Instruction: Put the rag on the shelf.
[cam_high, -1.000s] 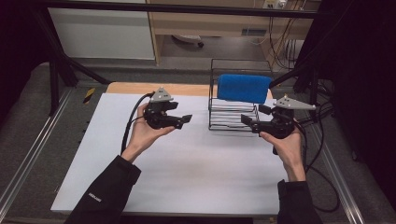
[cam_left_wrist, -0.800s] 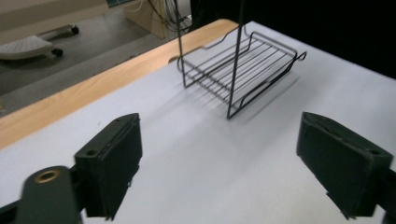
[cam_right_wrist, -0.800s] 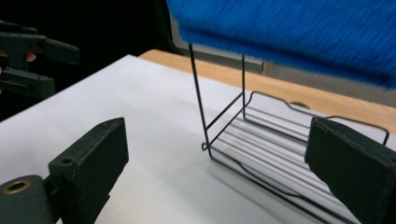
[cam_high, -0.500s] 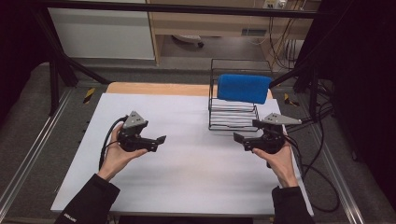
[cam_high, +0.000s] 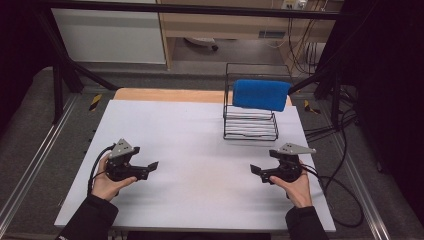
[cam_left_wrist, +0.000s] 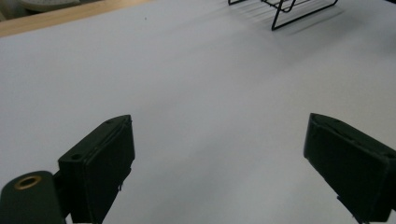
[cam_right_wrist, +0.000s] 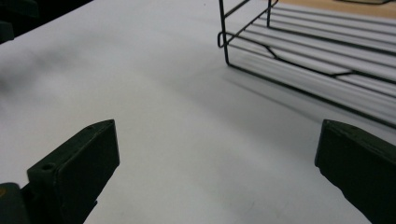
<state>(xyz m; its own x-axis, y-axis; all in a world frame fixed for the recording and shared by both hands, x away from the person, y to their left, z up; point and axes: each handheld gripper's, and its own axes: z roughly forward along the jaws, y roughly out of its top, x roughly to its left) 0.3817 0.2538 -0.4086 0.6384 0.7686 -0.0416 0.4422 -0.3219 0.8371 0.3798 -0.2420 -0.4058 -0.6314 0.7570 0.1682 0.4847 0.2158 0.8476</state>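
1. I see a flat matte white table (cam_high: 200, 150), with a bare wooden strip along its far edge.
2. A black wire rack (cam_high: 250, 125) stands on the far right of the table. It has thin rods and a slatted base; a blue, soft-looking pad (cam_high: 261, 94) is draped over its top.
3. In the left gripper view the rack is cut off at the top edge; in the right gripper view I get one corner and the slats.
4. Left hand-held gripper (cam_high: 150, 167) is near the front left of the table, jaws apart, nothing between them, pointing toward the centre.
5. Right hand-held gripper (cam_high: 256, 171) is front right, jaws apart and empty, pointing left, well short of the rack.
6. Dark sleeves come in from the bottom edge.
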